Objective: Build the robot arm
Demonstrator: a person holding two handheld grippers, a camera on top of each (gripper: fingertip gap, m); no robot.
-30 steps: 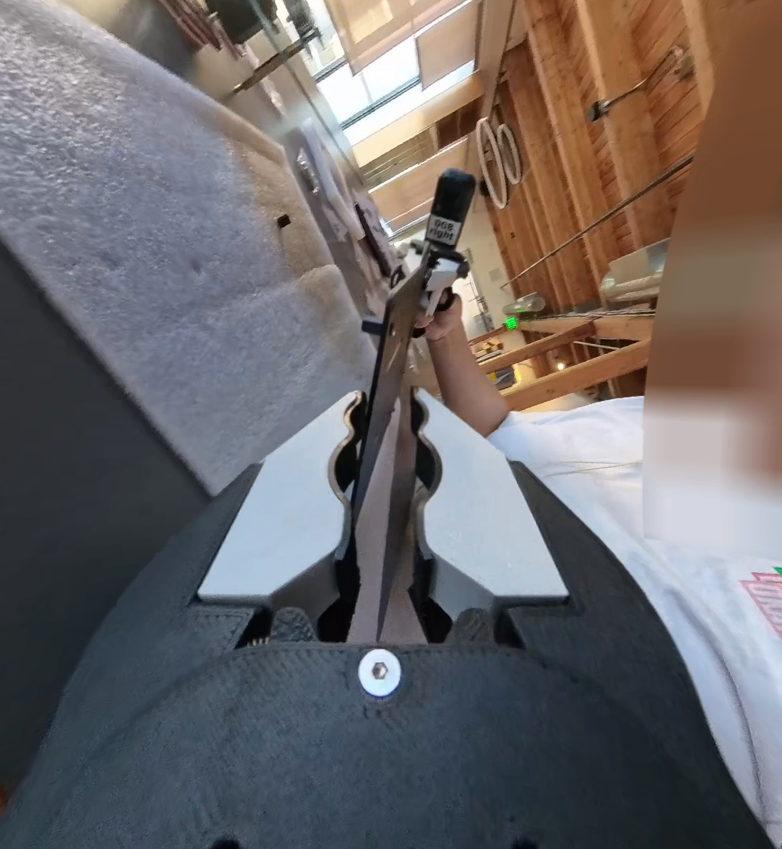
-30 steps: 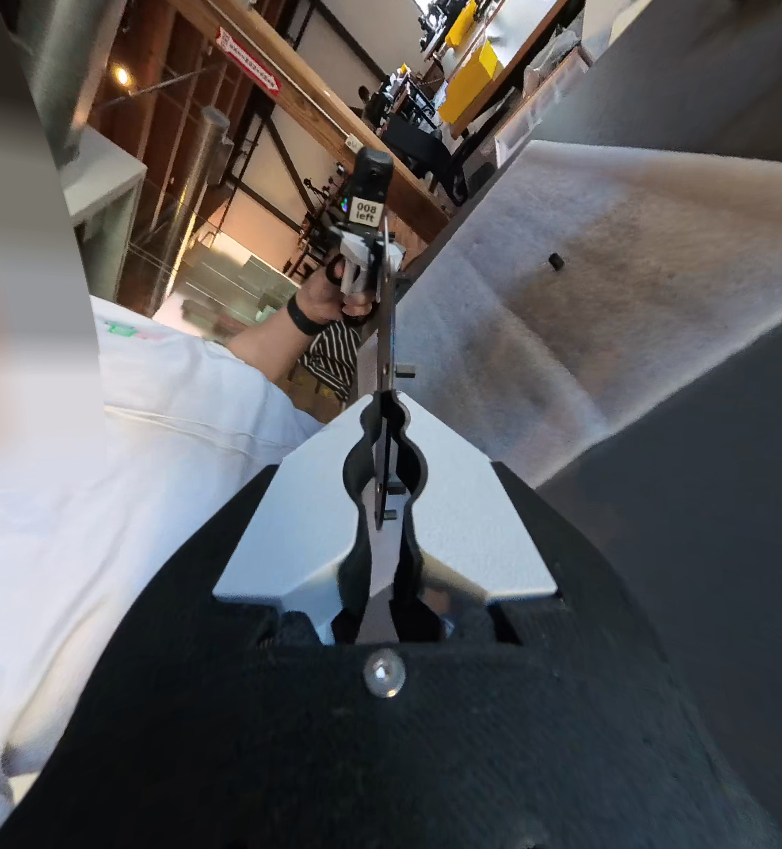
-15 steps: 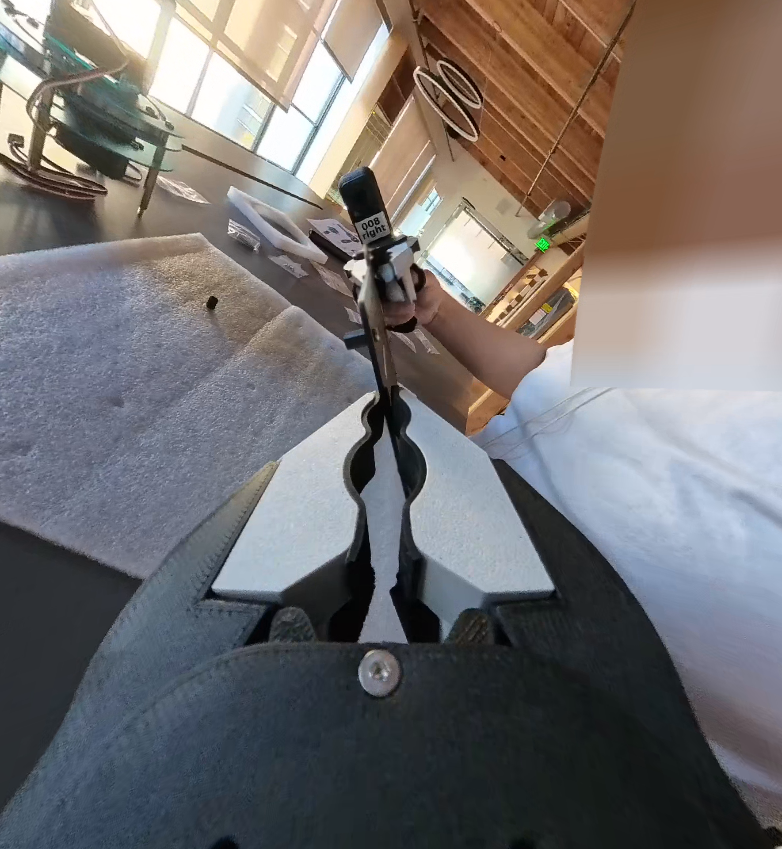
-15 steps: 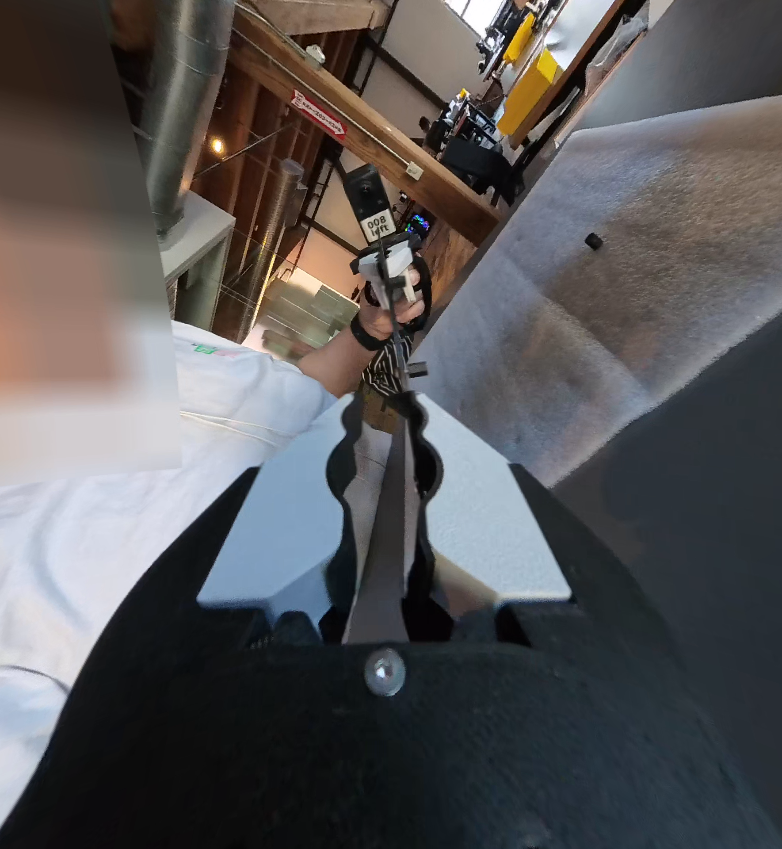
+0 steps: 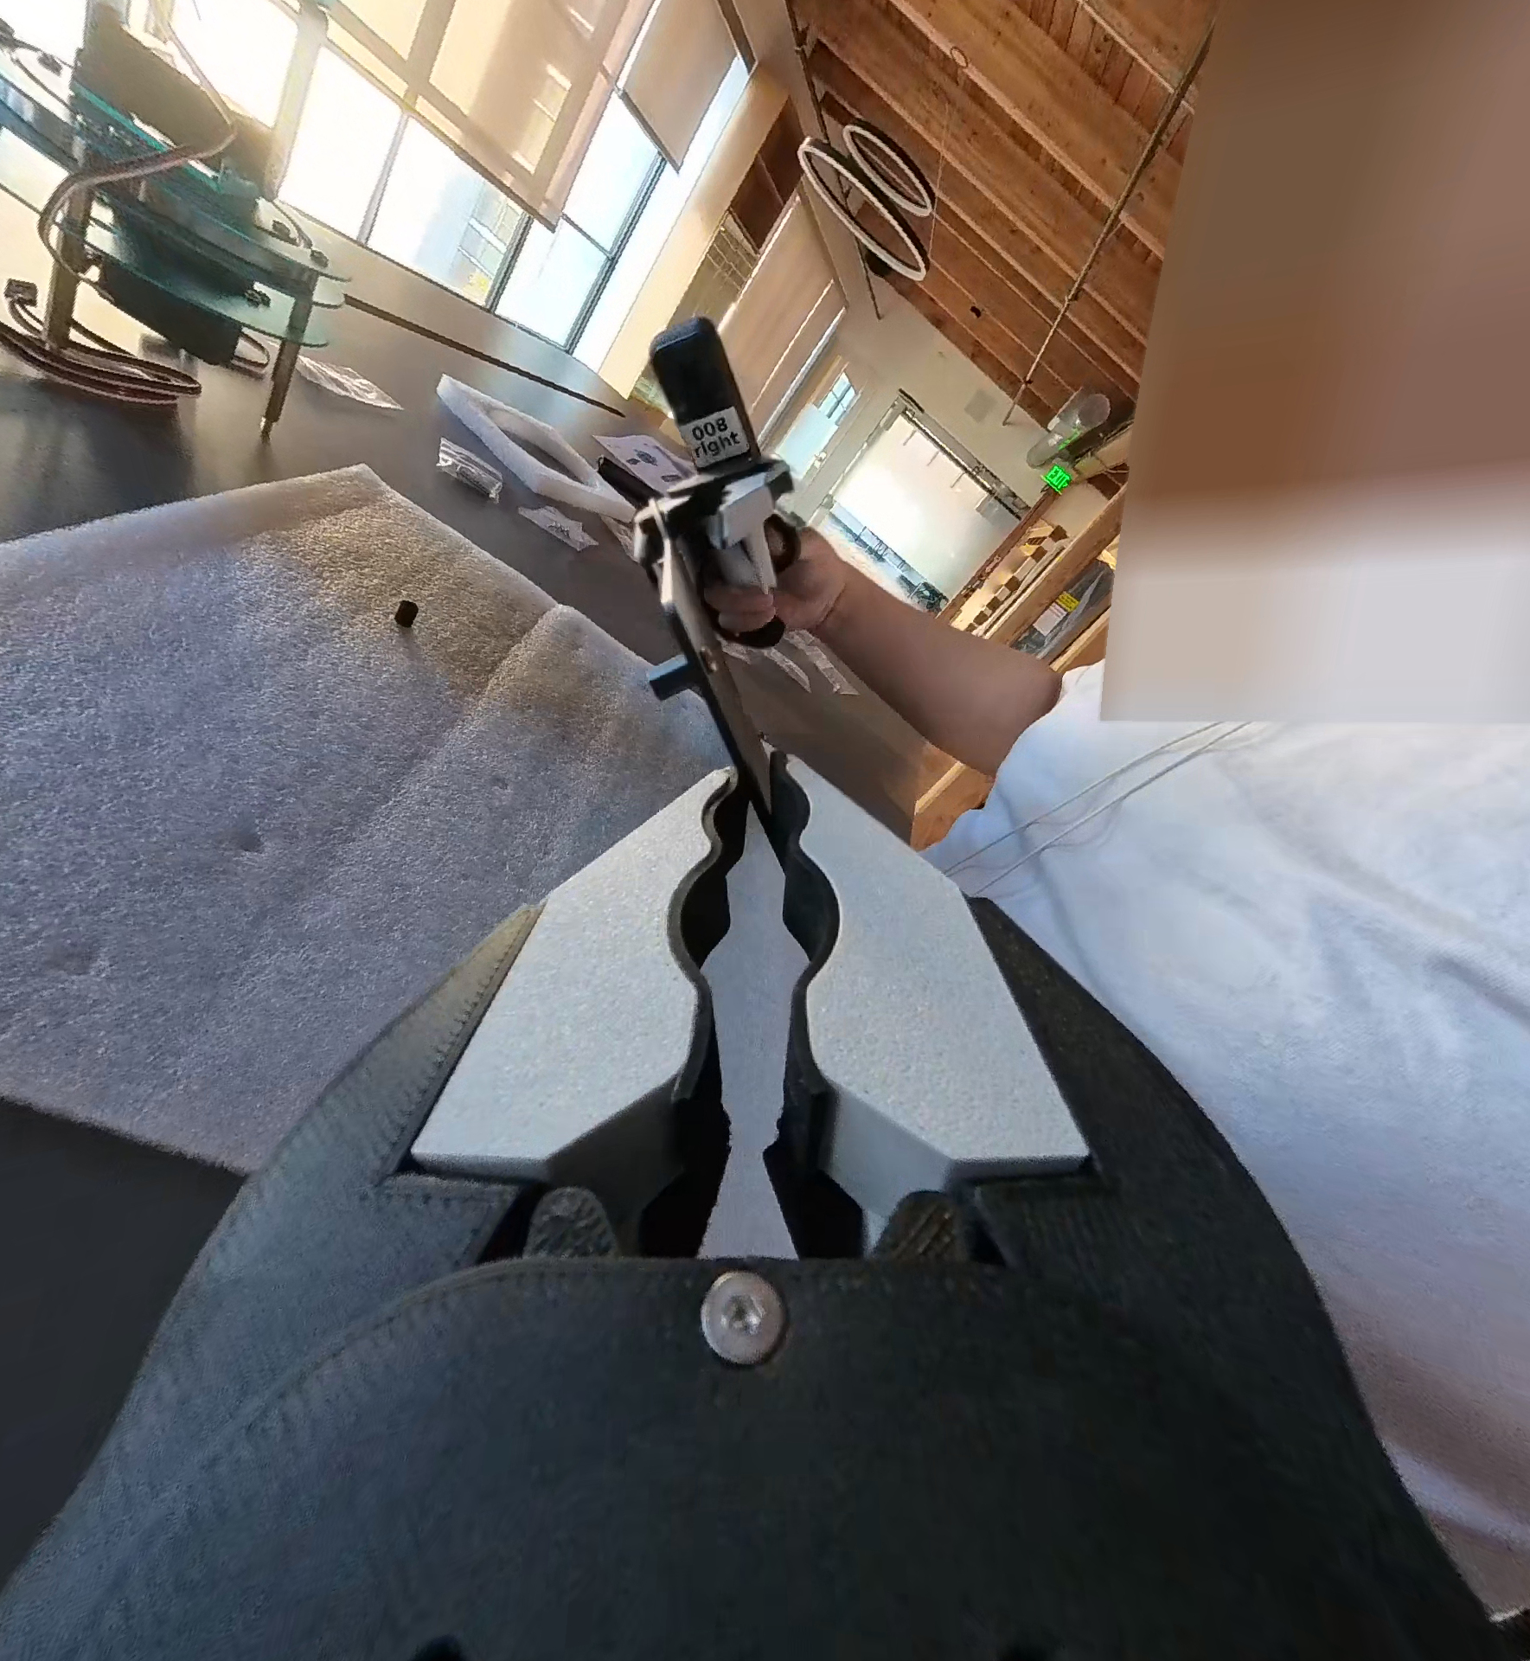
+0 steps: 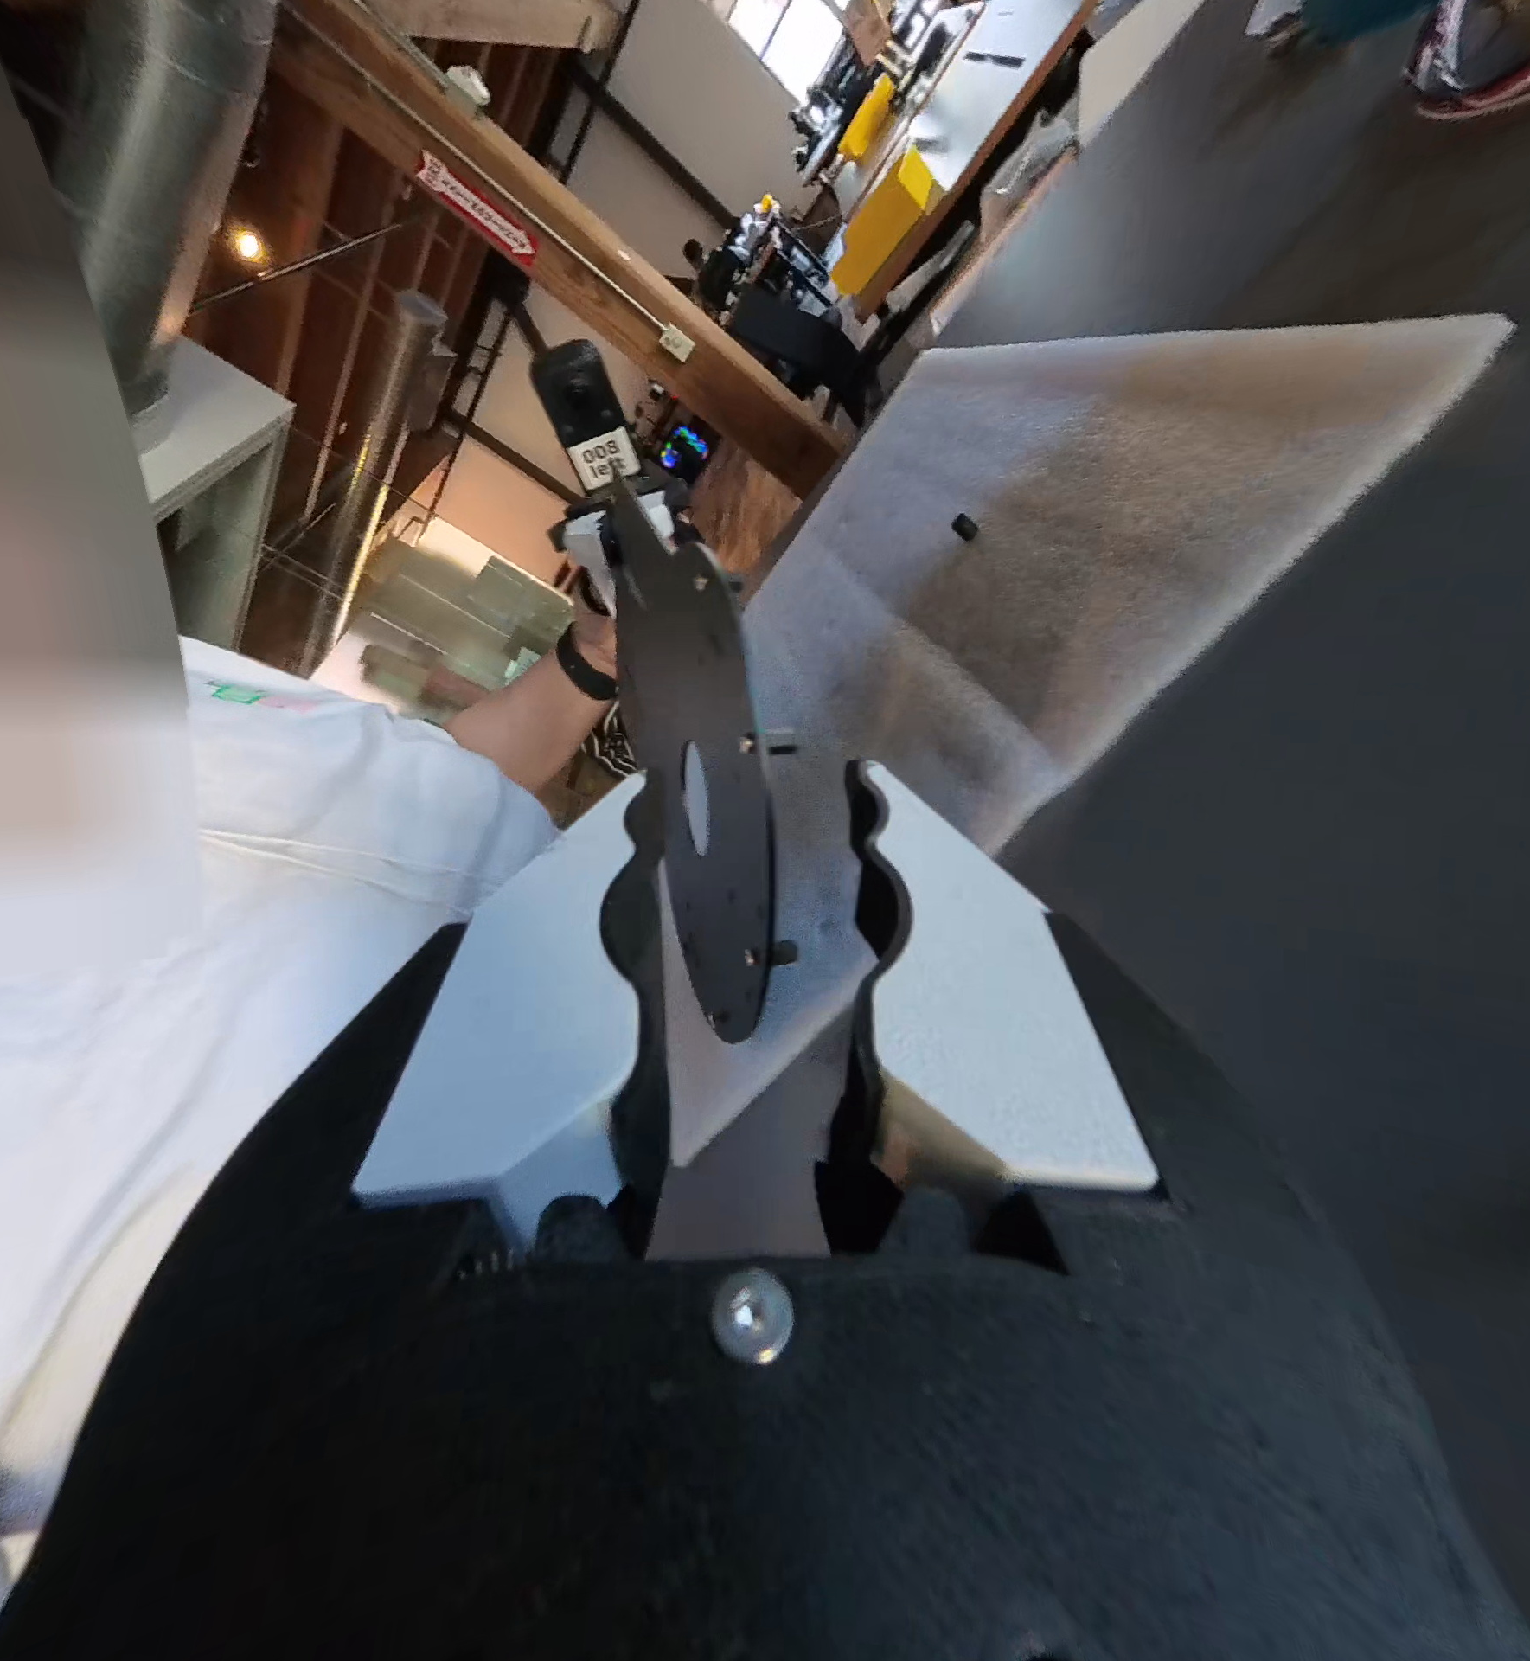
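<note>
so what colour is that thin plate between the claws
Black plate, with a hole; the right wrist view shows it best.

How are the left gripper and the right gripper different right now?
The left gripper pinches the black plate; the right gripper holds its fingers wide apart around it. The left gripper sees the plate edge-on; the right gripper sees its flat face. Both have white fingers on black bodies.

- The left wrist view looks close along its own fingers (image 5: 905, 971), tilted, toward the person's other side.
- The right wrist view looks back the opposite way.
- Both share the black plate (image 6: 711, 809), white foam sheet (image 5: 204, 764) and white shirt (image 6: 204, 899).
</note>
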